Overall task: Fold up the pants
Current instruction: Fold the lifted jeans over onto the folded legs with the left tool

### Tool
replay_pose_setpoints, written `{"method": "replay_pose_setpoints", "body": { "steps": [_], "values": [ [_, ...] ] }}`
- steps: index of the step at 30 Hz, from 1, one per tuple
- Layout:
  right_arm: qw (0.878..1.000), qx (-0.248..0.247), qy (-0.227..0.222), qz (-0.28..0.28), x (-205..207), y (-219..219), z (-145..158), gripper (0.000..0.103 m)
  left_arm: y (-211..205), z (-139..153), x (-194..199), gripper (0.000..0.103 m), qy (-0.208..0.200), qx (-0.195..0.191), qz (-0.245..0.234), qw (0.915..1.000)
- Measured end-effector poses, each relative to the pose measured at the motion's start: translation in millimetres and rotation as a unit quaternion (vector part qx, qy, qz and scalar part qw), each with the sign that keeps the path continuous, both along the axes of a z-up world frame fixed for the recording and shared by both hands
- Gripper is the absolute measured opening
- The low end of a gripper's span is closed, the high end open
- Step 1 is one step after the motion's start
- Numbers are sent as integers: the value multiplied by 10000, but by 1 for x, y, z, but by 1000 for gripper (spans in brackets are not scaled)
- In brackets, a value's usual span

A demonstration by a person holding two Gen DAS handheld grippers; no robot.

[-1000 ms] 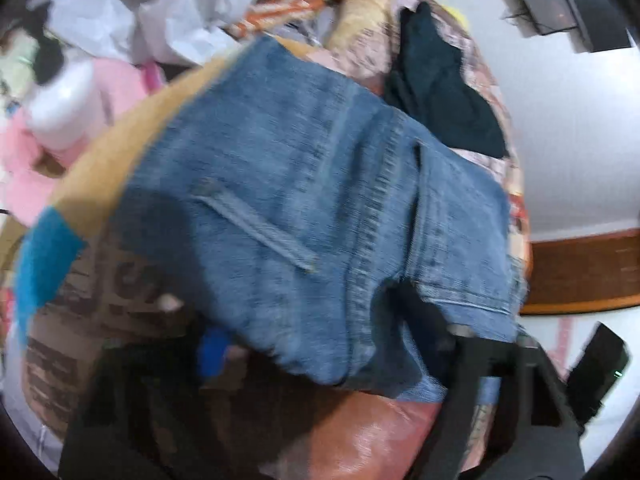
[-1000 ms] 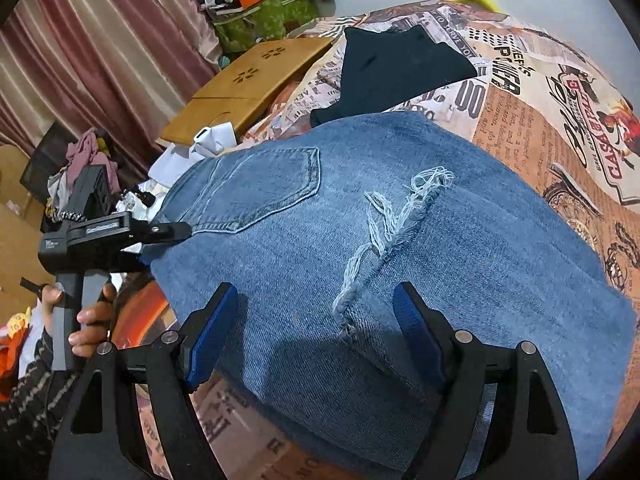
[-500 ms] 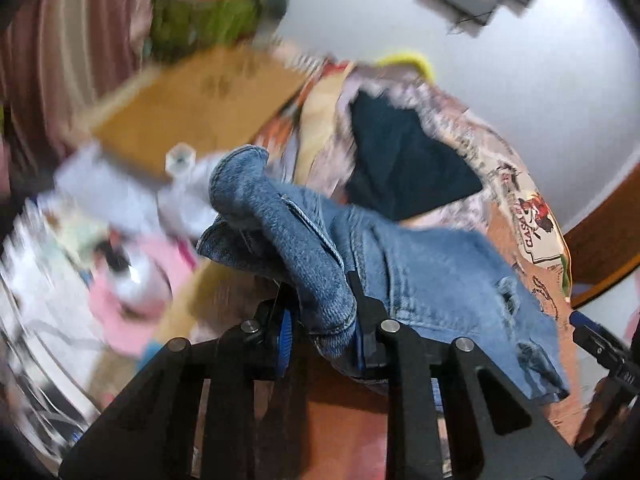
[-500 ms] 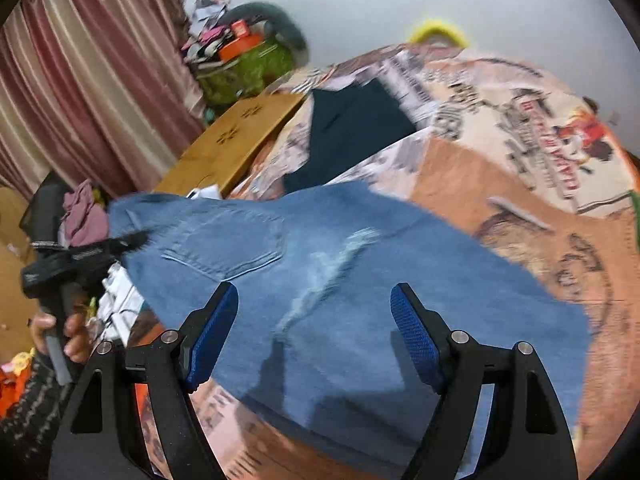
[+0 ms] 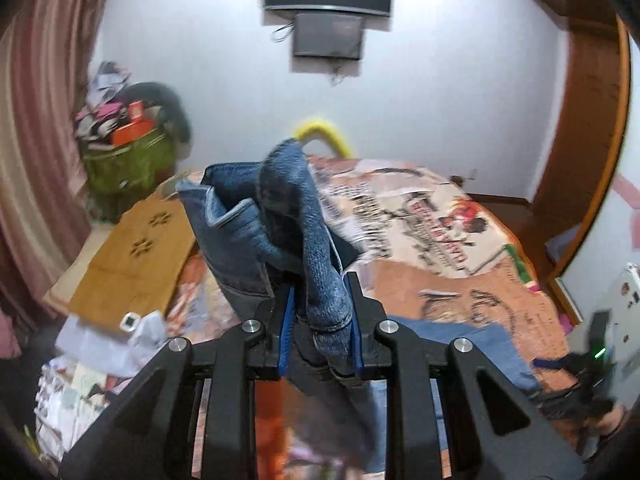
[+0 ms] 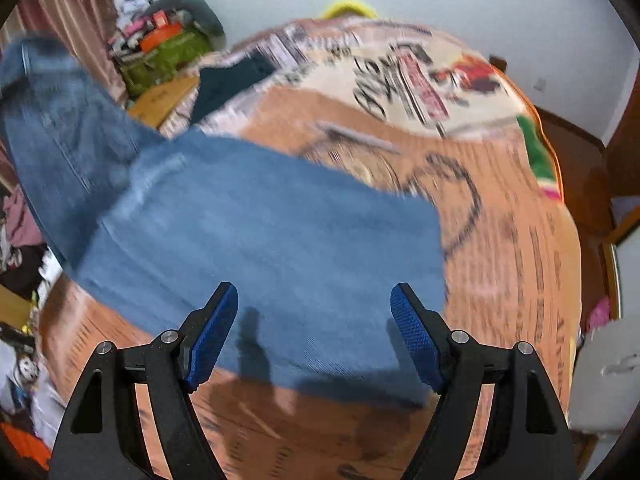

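Observation:
The blue jeans (image 6: pixel 260 240) lie across the printed bedspread (image 6: pixel 500 220), with their waist end lifted at the upper left. My left gripper (image 5: pixel 320 320) is shut on a bunched fold of the jeans (image 5: pixel 296 216), which stands up above the pads. The rest of the jeans hangs below and trails right over the bed. My right gripper (image 6: pixel 314 332) is open and empty, hovering just above the leg end of the jeans. It also shows in the left wrist view (image 5: pixel 576 364), low at the right, blurred.
A dark garment (image 6: pixel 228 80) lies on the bed beyond the jeans. A wooden board (image 5: pixel 132 264) and a green basket of clutter (image 5: pixel 128 160) stand left of the bed. White bags and clutter (image 5: pixel 100 344) sit at the near left. A wooden frame (image 5: pixel 588 120) rises at the right.
My left gripper has closed on the waist end of the jeans and lifted it high. The right gripper has stayed open and drifted toward the leg end.

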State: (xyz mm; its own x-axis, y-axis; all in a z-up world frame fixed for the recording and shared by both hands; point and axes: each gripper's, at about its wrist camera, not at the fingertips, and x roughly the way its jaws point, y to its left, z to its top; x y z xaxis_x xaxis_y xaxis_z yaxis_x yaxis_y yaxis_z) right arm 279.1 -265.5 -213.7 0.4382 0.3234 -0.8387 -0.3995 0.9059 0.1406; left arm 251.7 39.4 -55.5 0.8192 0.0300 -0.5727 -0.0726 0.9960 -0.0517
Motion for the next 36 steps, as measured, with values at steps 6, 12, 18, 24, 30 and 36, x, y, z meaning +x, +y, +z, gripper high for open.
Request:
{"method": "replay_pose_setpoints", "body": {
  "steps": [6, 12, 18, 24, 30, 36],
  "values": [
    [9989, 309, 341, -125, 2, -20, -26, 76, -63, 5, 23, 20, 52, 76, -533, 9985],
    [9991, 324, 266, -54, -5, -21, -26, 76, -120, -7, 42, 17, 221, 97, -1085, 9938],
    [9989, 385, 256, -43, -8, -24, -24, 76, -162, -35, 50, 16, 611, 22, -1557, 9859],
    [9989, 384, 253, -42, -8, -25, -23, 76, -188, -55, 45, 16, 849, 113, -1919, 9777],
    [9989, 394, 250, -87, -10, -26, -21, 76, -205, -69, 39, 27, 1376, 164, -2381, 9613],
    [9990, 368, 246, -110, -16, -30, -18, 76, -184, -42, 35, 90, 829, -217, -2014, 9758]
  ]
}}
